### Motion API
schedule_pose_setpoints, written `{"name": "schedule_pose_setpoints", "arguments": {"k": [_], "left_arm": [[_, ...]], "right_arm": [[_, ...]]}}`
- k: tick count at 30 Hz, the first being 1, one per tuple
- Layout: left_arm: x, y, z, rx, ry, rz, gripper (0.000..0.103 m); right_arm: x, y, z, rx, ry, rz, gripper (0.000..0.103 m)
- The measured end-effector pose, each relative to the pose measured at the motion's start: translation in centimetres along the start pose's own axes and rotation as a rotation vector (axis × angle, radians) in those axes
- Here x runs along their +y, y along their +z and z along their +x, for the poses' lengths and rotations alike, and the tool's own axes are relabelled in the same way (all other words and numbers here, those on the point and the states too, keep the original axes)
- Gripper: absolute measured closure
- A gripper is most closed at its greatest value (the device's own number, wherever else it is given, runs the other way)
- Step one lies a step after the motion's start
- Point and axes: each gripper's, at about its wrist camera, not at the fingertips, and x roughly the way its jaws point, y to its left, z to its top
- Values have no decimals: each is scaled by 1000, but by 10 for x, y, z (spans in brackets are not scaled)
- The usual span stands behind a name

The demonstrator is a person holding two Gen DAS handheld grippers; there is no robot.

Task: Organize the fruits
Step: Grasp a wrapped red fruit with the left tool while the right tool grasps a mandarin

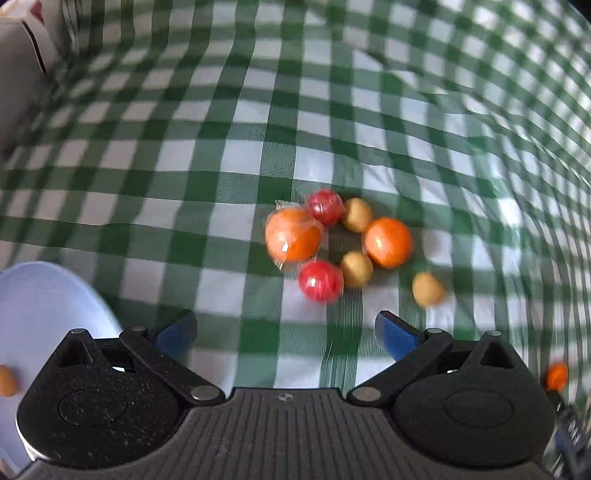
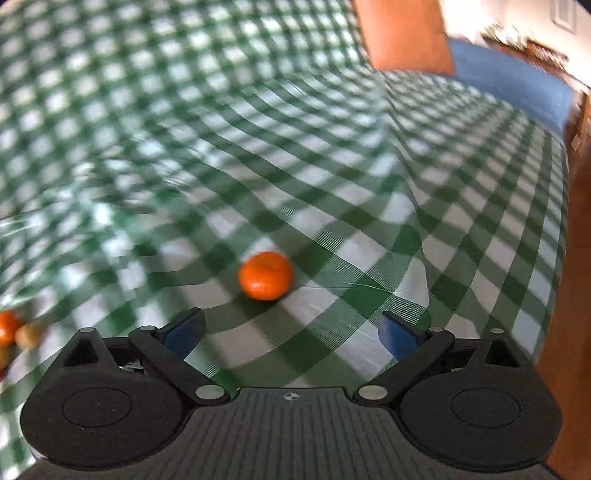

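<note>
In the left wrist view a cluster of fruit lies on the green checked cloth: two oranges (image 1: 293,234) (image 1: 388,242), two red fruits (image 1: 320,280) (image 1: 325,206) and three small yellow-brown fruits (image 1: 356,268) (image 1: 357,214) (image 1: 427,288). My left gripper (image 1: 284,332) is open and empty, just short of the cluster. A white plate (image 1: 48,306) at lower left holds a small brownish fruit (image 1: 7,380). In the right wrist view a lone tangerine (image 2: 265,275) lies just ahead of my open, empty right gripper (image 2: 291,336). That tangerine also shows at the left view's right edge (image 1: 557,376).
A white carton (image 1: 26,40) stands at the far left. An orange-brown cushion (image 2: 406,33) and a blue surface (image 2: 509,88) lie beyond the cloth's far edge. The table's right edge (image 2: 569,229) drops to a wooden floor. The fruit cluster's edge shows at left (image 2: 14,332).
</note>
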Motion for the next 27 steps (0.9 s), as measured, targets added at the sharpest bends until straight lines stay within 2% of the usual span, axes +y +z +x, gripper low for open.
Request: {"name": "schedule_pose_setpoints", "arguments": {"k": [3, 5, 6, 10, 14, 17, 20, 23, 27], "left_arm": [[4, 12, 15, 4, 5, -61, 1], [8, 15, 20, 4, 2, -65, 2], [8, 16, 21, 3, 3, -57, 7], [11, 18, 21, -28, 8, -28, 7], [6, 23, 24, -19, -16, -12, 7], [-2, 15, 22, -14, -30, 47, 7], [3, 4, 26, -23, 36, 75, 7], [13, -2, 25, -62, 75, 108, 7], [13, 4, 25, -63, 62, 136, 8]], "right_arm": [[-1, 2, 24, -2, -7, 46, 9], [2, -1, 31, -26, -18, 39, 10], [5, -2, 34, -36, -27, 27, 12], [10, 1, 44, -76, -37, -17, 15], [14, 0, 48, -100, -60, -36, 15], [15, 0, 51, -111, -64, -44, 14], [14, 2, 50, -121, -74, -44, 20], [12, 1, 49, -126, -84, -37, 21], [19, -2, 46, -146, -108, -76, 25]]}}
